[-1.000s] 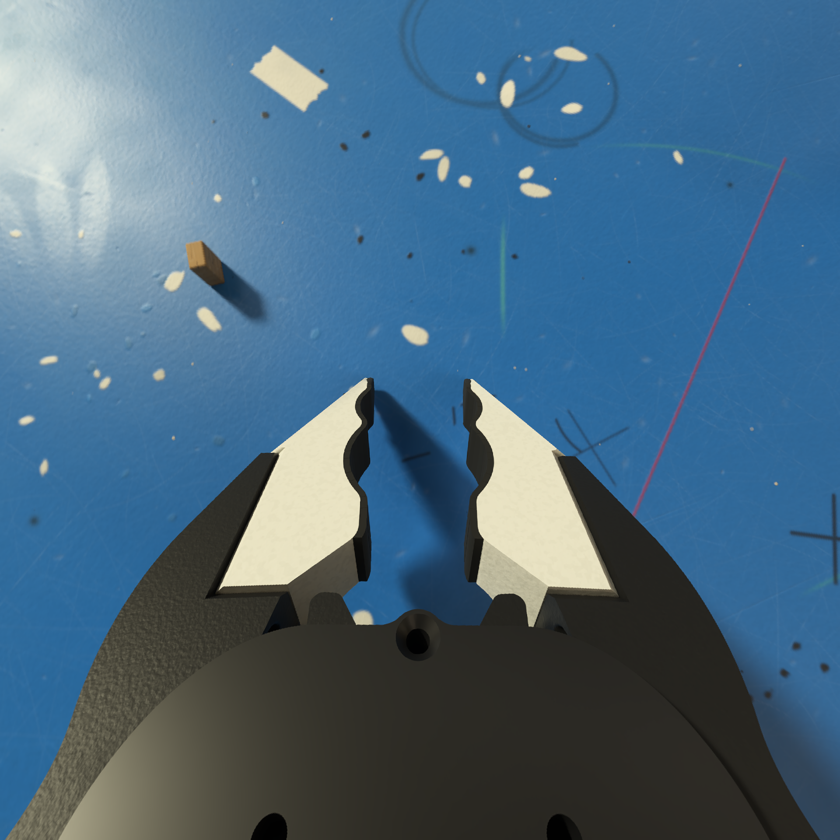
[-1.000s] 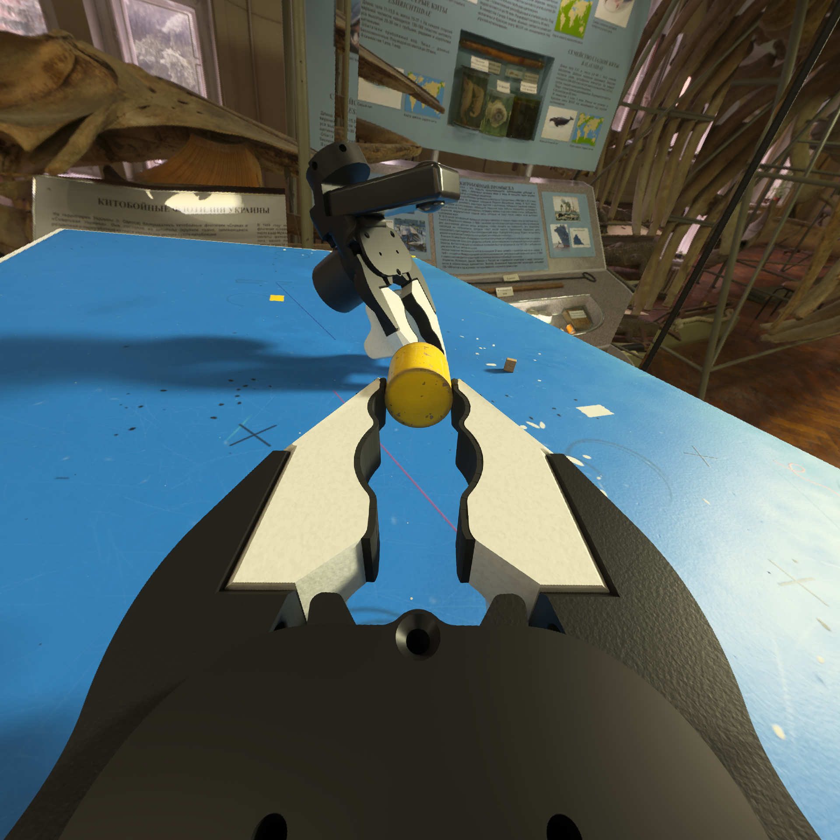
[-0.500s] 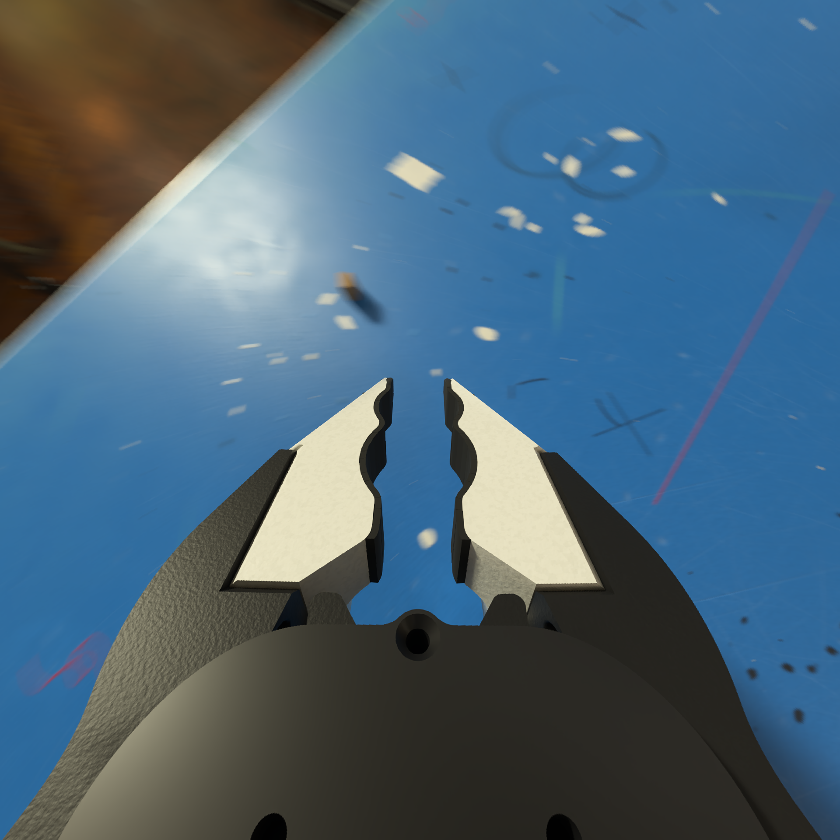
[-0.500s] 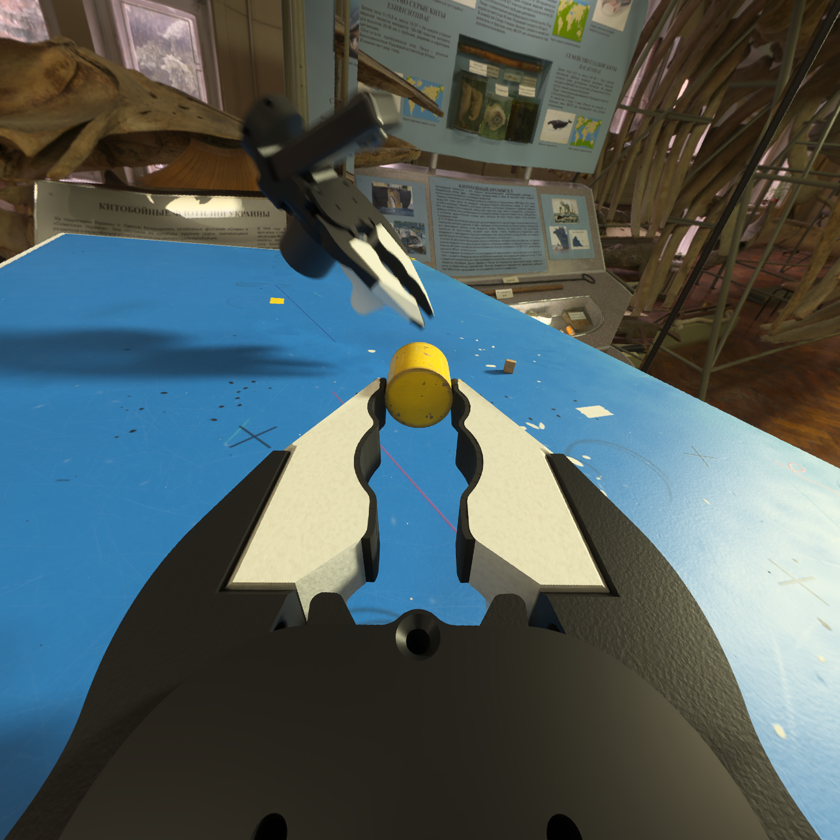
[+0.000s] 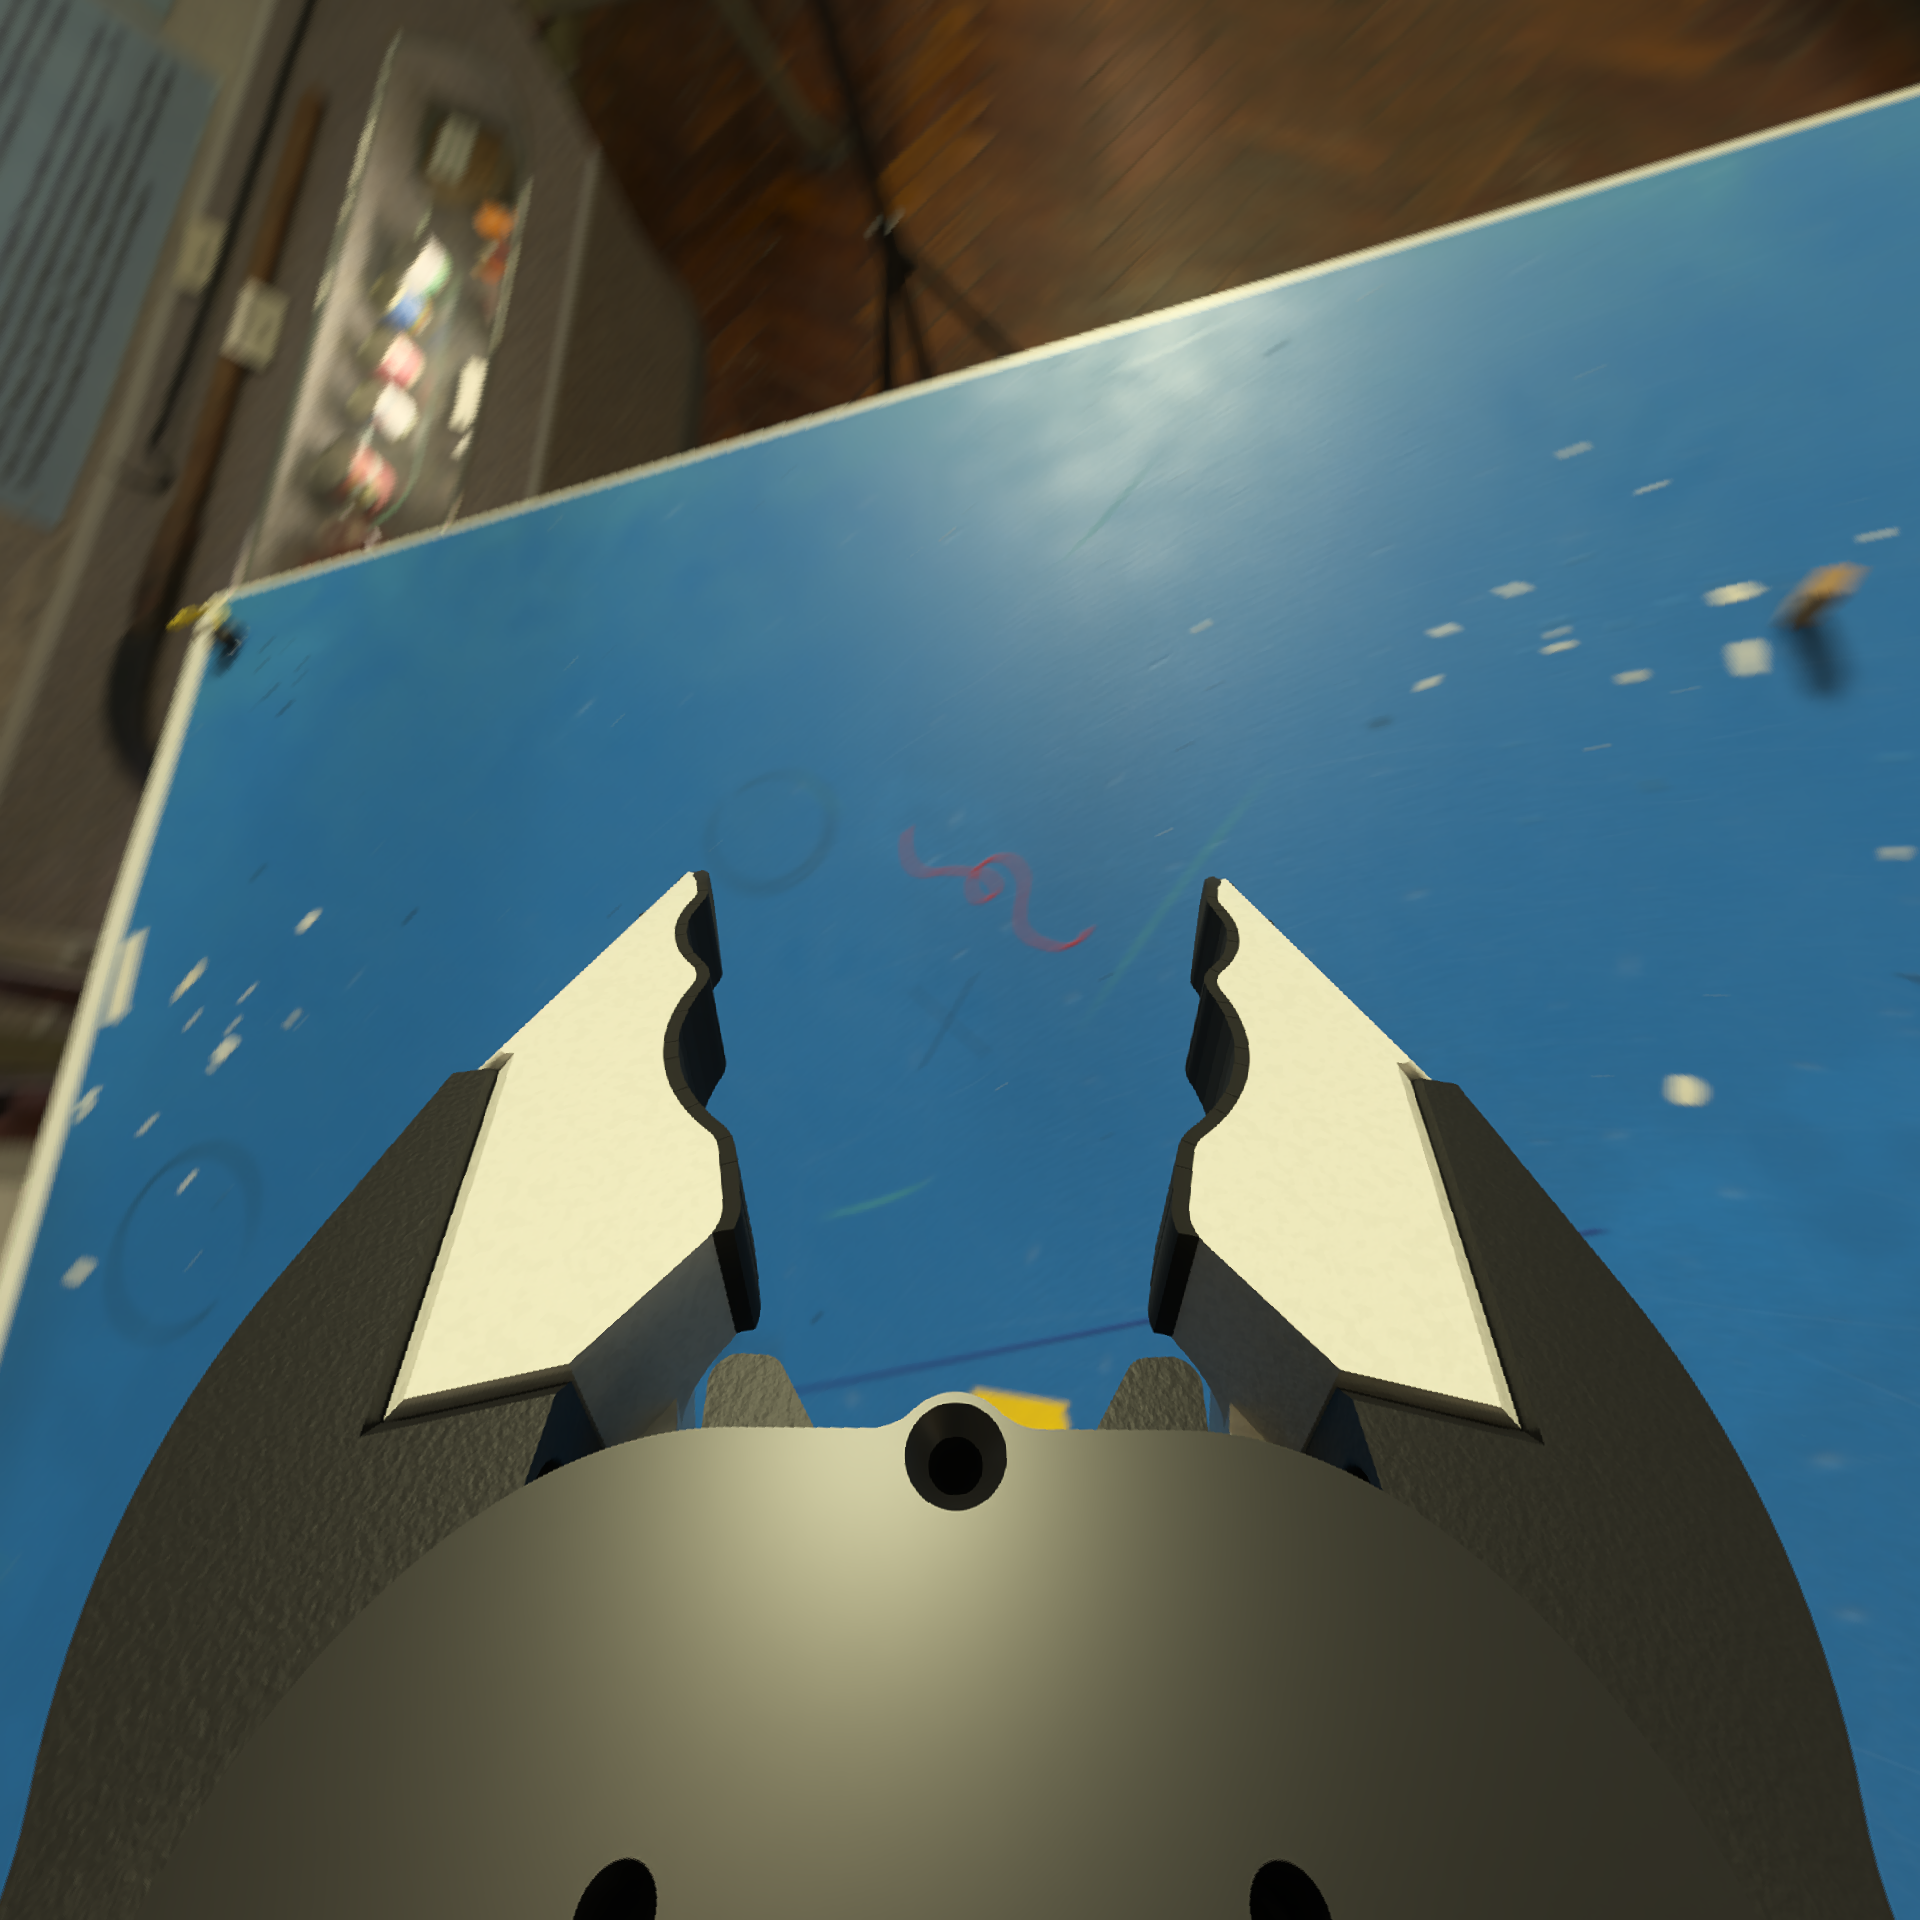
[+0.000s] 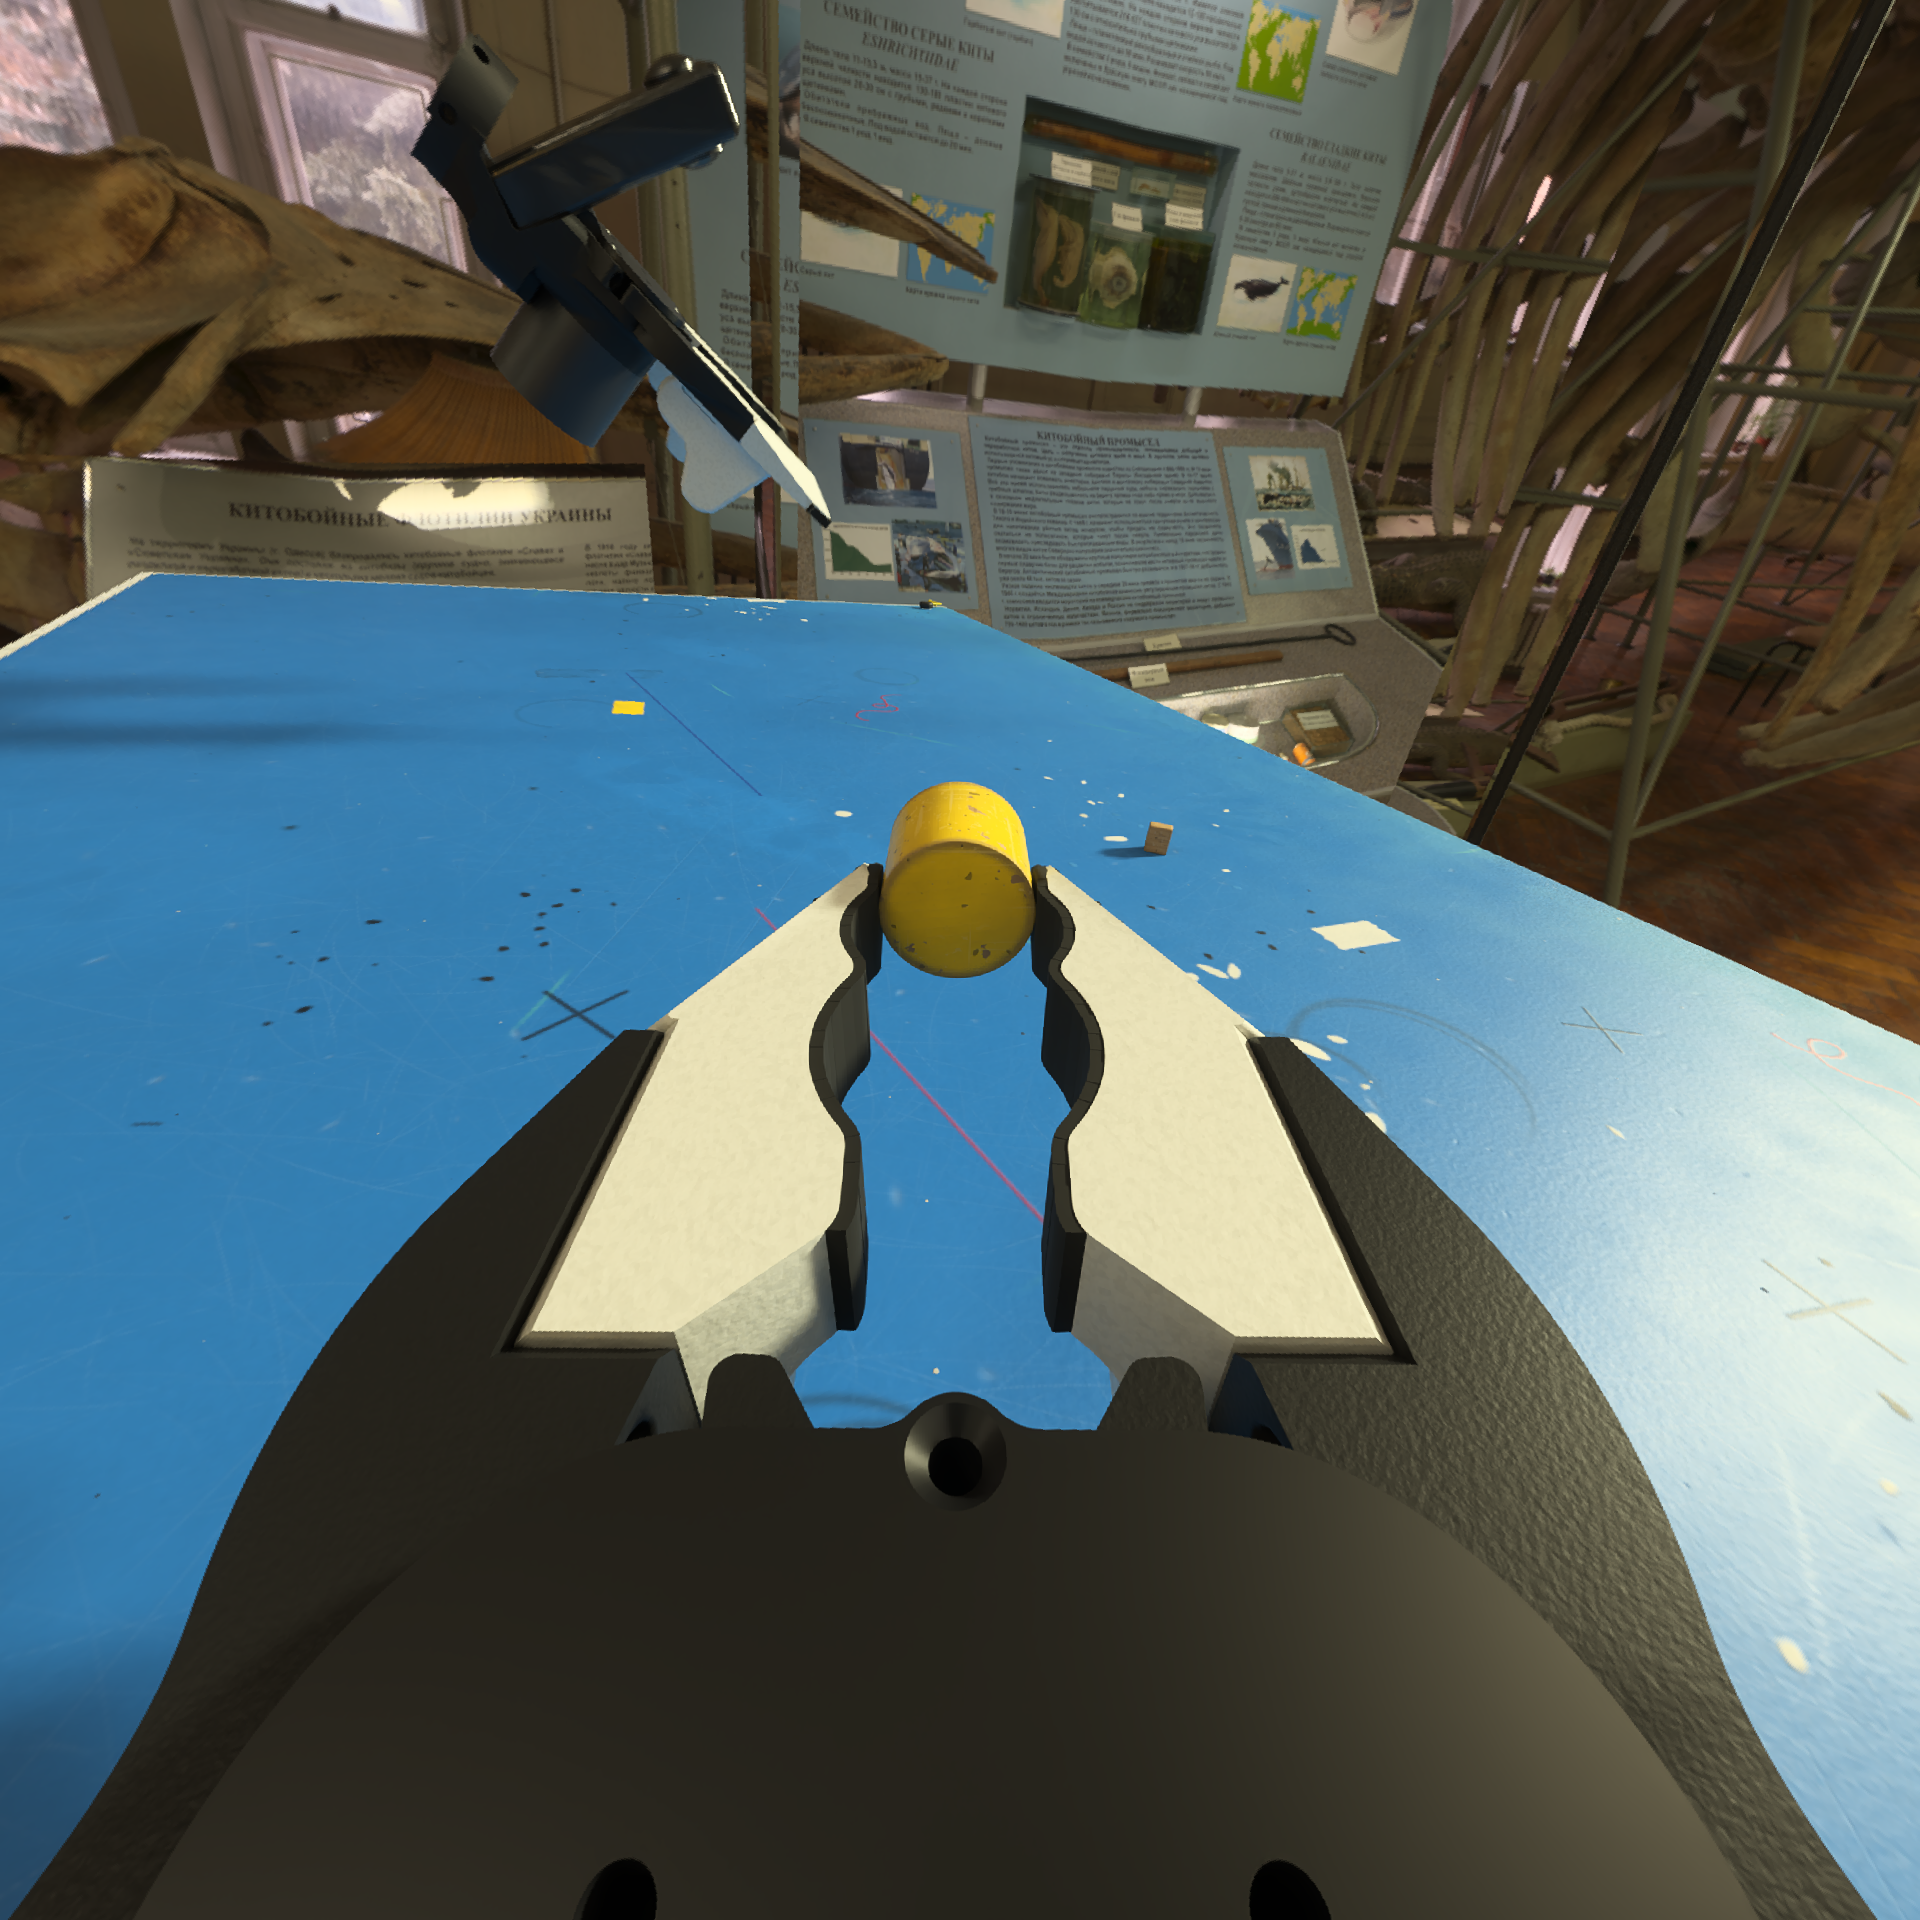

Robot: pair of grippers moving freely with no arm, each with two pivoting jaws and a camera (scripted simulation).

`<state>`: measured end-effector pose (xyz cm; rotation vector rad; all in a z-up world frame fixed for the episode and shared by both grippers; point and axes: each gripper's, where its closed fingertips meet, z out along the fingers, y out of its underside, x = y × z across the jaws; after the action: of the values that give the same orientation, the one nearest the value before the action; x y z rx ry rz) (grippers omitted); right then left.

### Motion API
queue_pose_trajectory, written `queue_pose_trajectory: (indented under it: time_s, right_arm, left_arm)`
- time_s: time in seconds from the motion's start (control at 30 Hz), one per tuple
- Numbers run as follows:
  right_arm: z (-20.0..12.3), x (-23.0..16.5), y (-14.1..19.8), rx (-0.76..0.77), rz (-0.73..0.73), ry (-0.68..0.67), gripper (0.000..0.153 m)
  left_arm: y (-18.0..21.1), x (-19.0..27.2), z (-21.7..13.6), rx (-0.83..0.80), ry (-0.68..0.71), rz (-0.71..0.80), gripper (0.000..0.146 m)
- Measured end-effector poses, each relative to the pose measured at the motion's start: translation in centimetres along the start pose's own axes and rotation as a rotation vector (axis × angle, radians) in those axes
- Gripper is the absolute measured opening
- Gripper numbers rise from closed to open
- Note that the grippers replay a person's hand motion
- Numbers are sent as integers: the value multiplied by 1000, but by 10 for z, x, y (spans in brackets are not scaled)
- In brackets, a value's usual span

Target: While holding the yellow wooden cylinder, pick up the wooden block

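Note:
My right gripper [image 6: 957, 894] is shut on the yellow wooden cylinder [image 6: 957, 896], holding it by its sides above the blue table [image 6: 312, 883]. The small wooden block [image 6: 1158, 837] lies on the table beyond and to the right of the cylinder. In the left wrist view the block [image 5: 1820, 594] shows blurred at the far right. My left gripper [image 5: 954, 899] is open wide and empty, high above the table; it also shows in the right wrist view [image 6: 790, 488], tilted down, up and left of the cylinder.
The table's far edge [image 5: 1039, 353] and left edge [image 5: 114, 914] are near, with a wooden floor [image 5: 1247, 156] beyond. White scraps [image 5: 1745, 657] and a small yellow patch [image 6: 628, 708] lie on the table. Display boards [image 6: 1101, 520] and a metal frame [image 6: 1683, 436] stand behind.
My left gripper has risen and swung left, away from the block, and its jaws have opened wide. My right gripper has kept still with the cylinder.

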<state>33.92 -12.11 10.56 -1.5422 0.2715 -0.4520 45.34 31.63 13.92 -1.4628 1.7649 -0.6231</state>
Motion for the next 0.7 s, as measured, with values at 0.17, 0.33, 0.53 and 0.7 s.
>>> queue_pose_trajectory:
  time_s: [0.17,0.33,0.53,0.7]
  right_arm:
    - [1,0,0,1,-1,3,28]
    - [1,-1,-1,6,-6,-6,28]
    - [0,-2,-1,11,2,-17,28]
    - [-1,-1,-2,21,21,-19,28]
  left_arm:
    - [-38,130,-12,245,452,161,56]
    - [-18,237,38,58,722,285,34]
    - [-20,268,113,-29,687,199,32]
    - [-28,274,137,-58,676,117,32]
